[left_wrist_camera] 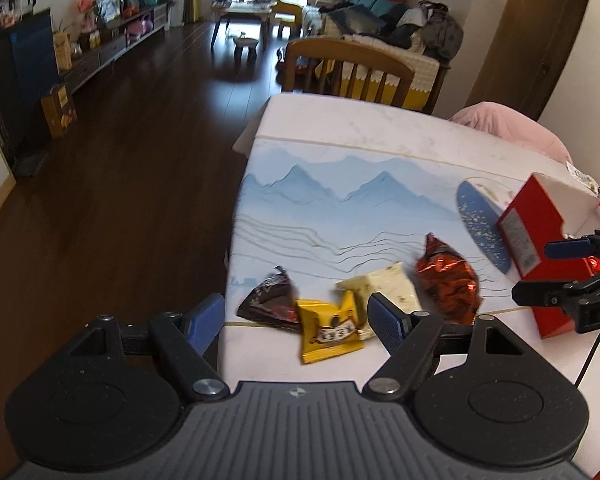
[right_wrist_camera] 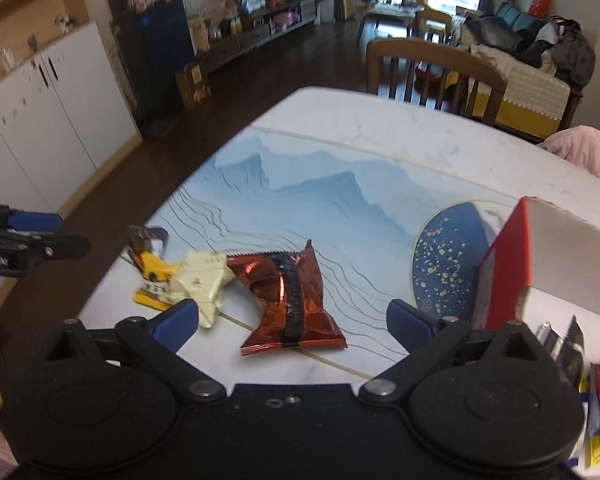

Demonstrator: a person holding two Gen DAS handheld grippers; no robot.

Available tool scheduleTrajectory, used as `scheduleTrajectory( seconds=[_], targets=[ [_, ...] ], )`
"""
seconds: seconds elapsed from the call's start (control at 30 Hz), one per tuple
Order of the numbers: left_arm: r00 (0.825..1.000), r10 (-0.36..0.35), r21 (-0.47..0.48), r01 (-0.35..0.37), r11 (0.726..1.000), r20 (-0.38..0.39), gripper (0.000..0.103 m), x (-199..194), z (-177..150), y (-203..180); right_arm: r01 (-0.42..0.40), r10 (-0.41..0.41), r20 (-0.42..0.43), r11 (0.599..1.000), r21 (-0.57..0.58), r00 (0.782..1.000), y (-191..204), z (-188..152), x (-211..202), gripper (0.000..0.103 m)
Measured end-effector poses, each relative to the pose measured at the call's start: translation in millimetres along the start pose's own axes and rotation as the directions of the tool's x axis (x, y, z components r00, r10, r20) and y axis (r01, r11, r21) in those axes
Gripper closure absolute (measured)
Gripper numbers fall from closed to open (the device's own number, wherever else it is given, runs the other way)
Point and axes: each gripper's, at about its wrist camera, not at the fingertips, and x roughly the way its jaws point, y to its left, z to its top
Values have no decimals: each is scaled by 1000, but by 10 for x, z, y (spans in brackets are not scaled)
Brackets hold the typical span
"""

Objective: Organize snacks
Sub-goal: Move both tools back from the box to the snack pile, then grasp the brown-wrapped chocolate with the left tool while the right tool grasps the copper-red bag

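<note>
2 open grippers come down over 4 snack packets near the table's edge, with a red box waiting to the right.

The table with its blue mountain mat carries the red box, open at the top, standing just beside the blue spotted disc on the mat. Left of the box lie the 4 packets in a loose row: red foil packet, white packet, yellow packet and dark packet. The right gripper hangs wide and empty over the red foil; the left gripper is likewise spread and empty above the yellow and dark ones. Best, I judge, to straddle 1 packet only, pinch its crimped end squarely, and lift it clear of its neighbours before swinging toward the box.
</note>
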Motion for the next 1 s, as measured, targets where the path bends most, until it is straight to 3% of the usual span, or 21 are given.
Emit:
scheduleTrajectory(
  seconds=[0.17,0.4,0.57,0.63,0.7,0.93,1.0],
  targets=[
    [998,8,-78,-12,997,-54,25,324,44,181,4,-6,-64,1000,-18,998,2,42,310,7],
    [993,-35,-160,16,987,-116,25,664,108,299,-13,8,-127,999,-36,992,-1,144,592,9],
    [988,-44,-163,19,986,-146,26,800,116,281,-14,7,-164,999,-44,986,-42,174,782,12],
    [988,-41,-163,16,986,-148,30,828,112,280,-17,9,-172,999,-45,985,-54,172,838,15],
    [987,-40,-167,13,986,-157,40,861,111,286,-22,16,-183,999,-31,983,-73,172,897,16],
    [983,-26,-186,-8,983,-181,48,942,82,281,-39,38,-193,999,-2,980,-75,148,1002,26],
    [981,-24,-193,-13,981,-191,59,962,73,281,-43,42,-189,999,-1,981,-61,146,1007,32]
  ],
)
